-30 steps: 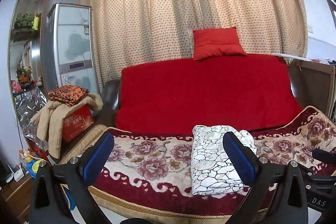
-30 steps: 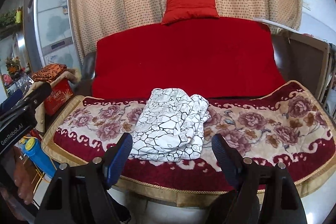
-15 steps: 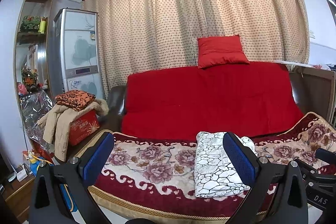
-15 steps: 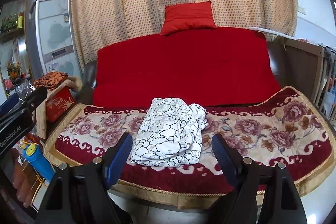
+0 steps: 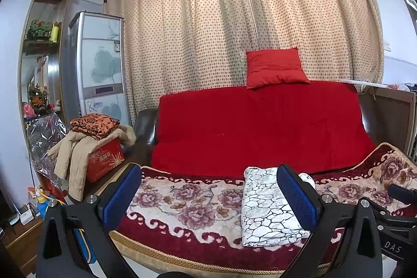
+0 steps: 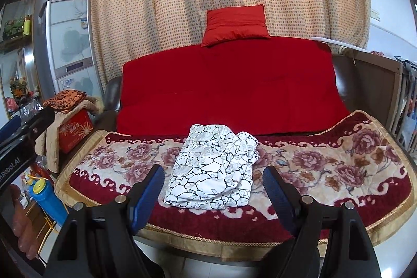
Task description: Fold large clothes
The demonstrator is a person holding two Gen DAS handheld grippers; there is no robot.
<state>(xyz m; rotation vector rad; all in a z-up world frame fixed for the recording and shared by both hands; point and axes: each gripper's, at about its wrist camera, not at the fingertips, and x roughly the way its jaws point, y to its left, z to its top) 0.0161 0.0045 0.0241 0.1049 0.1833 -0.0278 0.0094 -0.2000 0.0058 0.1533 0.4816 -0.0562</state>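
folded white garment with black crackle print [image 6: 215, 168] lying flat mid-seat on floral cream-and-maroon sofa cover [image 6: 338, 168], below red draped backrest [image 6: 229, 85] and small red cushion [image 6: 235, 24]; left gripper [image 5: 208, 196] and right gripper [image 6: 213, 196] both spread wide, empty, short of the seat edge

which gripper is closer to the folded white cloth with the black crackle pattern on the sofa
Right, as far as the views show. The right gripper faces the folded white cloth squarely, framed between its open fingers. The left gripper sits off to the cloth's left; neither touches it.
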